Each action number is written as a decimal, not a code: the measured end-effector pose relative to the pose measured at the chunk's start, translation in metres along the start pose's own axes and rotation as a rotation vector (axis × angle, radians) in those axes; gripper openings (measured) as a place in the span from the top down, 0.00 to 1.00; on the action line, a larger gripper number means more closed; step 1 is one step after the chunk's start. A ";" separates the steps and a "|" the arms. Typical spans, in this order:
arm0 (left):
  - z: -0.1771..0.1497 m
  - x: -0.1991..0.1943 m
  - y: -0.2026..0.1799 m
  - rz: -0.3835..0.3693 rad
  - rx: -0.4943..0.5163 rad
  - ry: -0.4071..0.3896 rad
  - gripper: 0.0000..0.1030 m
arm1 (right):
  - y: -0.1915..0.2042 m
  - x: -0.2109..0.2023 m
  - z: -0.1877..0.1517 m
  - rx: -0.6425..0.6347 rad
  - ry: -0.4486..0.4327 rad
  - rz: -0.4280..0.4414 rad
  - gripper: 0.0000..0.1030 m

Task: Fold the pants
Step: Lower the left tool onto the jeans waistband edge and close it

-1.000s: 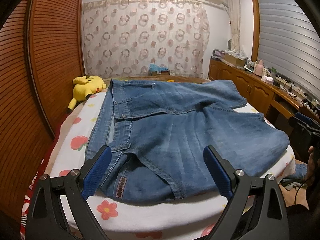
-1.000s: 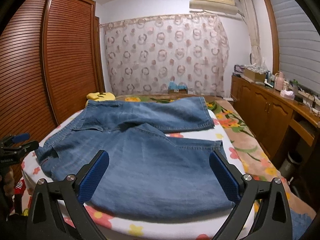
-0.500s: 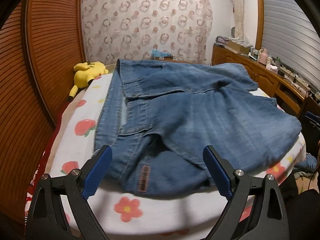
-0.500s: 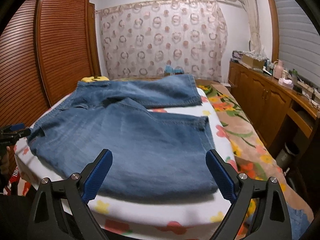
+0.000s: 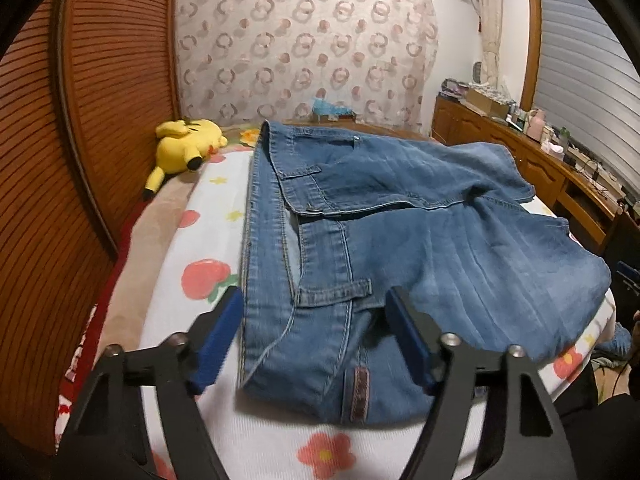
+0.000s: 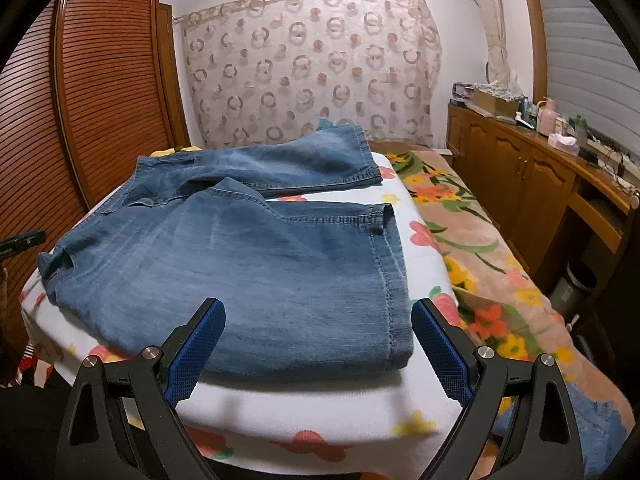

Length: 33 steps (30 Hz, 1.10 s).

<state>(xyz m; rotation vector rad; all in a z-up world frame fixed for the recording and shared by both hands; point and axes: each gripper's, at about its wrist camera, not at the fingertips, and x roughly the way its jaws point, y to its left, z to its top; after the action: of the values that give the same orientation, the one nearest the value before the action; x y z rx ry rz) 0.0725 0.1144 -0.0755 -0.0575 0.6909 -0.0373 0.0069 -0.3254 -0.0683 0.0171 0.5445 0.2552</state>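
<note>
Blue jeans [image 5: 440, 240] lie spread on a bed, with the waist end toward my left gripper and the legs running off to the right. My left gripper [image 5: 315, 296] straddles the near corner of the waistband [image 5: 320, 320]. Its jaws are closing, the denim lies between the blue pads, and the pads stand at its edges without squeezing it. A brown label [image 5: 358, 394] shows just below. In the right wrist view the jeans [image 6: 260, 260] show both legs. My right gripper [image 6: 316, 320] is open over the near leg's hem corner, with nothing gripped.
The bed sheet [image 5: 188, 240] is white with fruit and flower prints. A yellow plush toy [image 5: 184, 144] lies at the far left by the slatted wooden wardrobe [image 5: 80, 120]. A wooden sideboard [image 6: 520, 168] with clutter runs along the right, and a bin [image 6: 576, 284] stands on the floor beside it.
My left gripper has moved forward and down onto the waistband corner and its jaws have narrowed around it. The right gripper has tipped slightly closer to the near leg and stays open.
</note>
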 end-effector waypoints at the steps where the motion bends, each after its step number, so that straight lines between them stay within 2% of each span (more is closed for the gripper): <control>1: 0.002 0.006 0.001 -0.015 0.000 0.013 0.39 | 0.000 0.001 0.000 0.001 0.000 0.002 0.08; 4: 0.004 0.024 -0.001 -0.015 0.023 0.068 0.48 | 0.001 0.000 -0.003 0.001 0.004 0.004 0.08; 7: 0.000 0.041 -0.004 0.007 0.049 0.125 0.50 | -0.008 0.001 -0.005 0.006 0.002 0.004 0.08; 14: -0.013 0.050 0.005 0.013 0.027 0.181 0.50 | -0.017 0.008 -0.001 0.016 0.002 0.005 0.08; 15: -0.015 0.050 0.006 0.011 0.024 0.182 0.50 | -0.017 0.009 -0.001 0.016 0.001 0.005 0.08; 18: -0.017 0.045 0.004 -0.013 0.032 0.172 0.65 | -0.015 0.013 0.003 0.016 0.002 0.005 0.08; 20: -0.016 0.043 0.003 0.006 0.049 0.171 0.79 | -0.015 0.013 0.002 0.015 0.003 0.005 0.08; 22: -0.016 0.041 0.005 0.000 0.051 0.173 0.86 | -0.016 0.015 0.003 0.014 0.004 0.004 0.08; 25: -0.016 0.033 0.008 0.002 0.049 0.148 0.88 | -0.016 0.017 0.005 0.015 0.006 0.001 0.08; 30: -0.009 0.001 0.013 0.026 0.015 0.053 0.90 | -0.016 0.020 0.006 0.018 0.009 -0.005 0.08; 33: -0.009 -0.002 0.019 0.053 0.011 0.046 0.91 | -0.017 0.019 0.007 0.020 0.007 -0.005 0.08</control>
<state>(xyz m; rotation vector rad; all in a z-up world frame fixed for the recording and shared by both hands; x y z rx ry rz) 0.0654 0.1327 -0.0819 -0.0275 0.7379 0.0086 0.0306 -0.3364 -0.0733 0.0343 0.5545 0.2444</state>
